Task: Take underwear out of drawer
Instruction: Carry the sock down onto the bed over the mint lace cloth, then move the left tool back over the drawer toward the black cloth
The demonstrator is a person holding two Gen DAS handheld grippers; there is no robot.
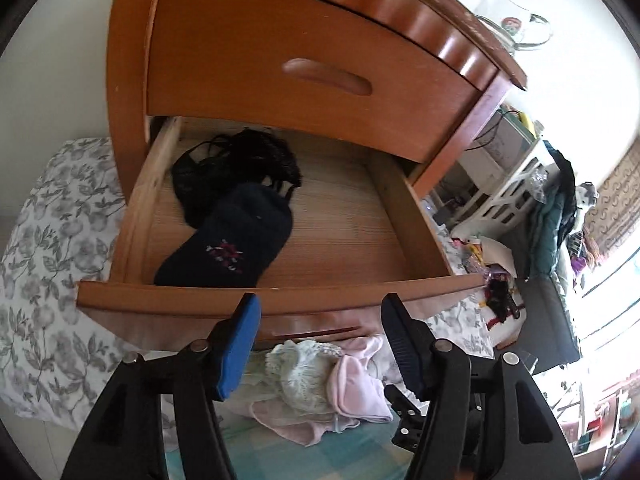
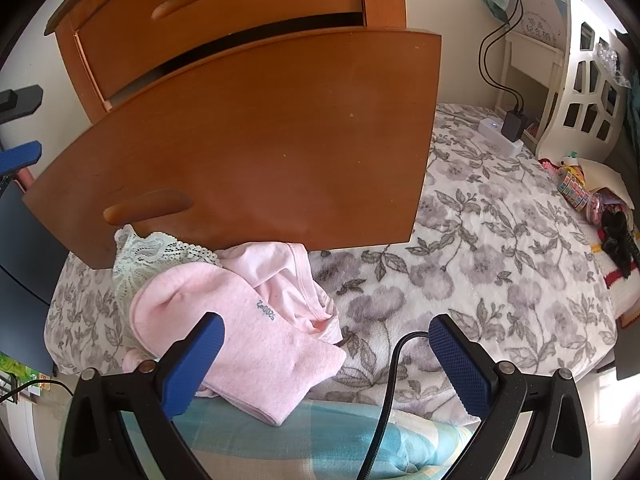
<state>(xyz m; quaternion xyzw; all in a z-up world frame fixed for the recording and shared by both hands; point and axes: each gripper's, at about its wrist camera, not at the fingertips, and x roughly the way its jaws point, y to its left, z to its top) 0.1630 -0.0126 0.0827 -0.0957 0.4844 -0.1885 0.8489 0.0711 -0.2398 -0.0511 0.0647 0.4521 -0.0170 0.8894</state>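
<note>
The lower drawer of a wooden nightstand stands pulled out. In it lie black lace underwear at the back left and a dark navy sock with a red pattern in front of it. My left gripper hangs open just before the drawer's front edge, nothing between its fingers. Below the drawer front, a pink garment and pale lace underwear lie on the floral bedding. My right gripper is open above the bedding, right of the pink pile.
The upper drawer is closed. A glass mug stands on the nightstand top. White furniture, a charger with black cables and a heap of small items lie to the right. A black cable crosses the bedding near me.
</note>
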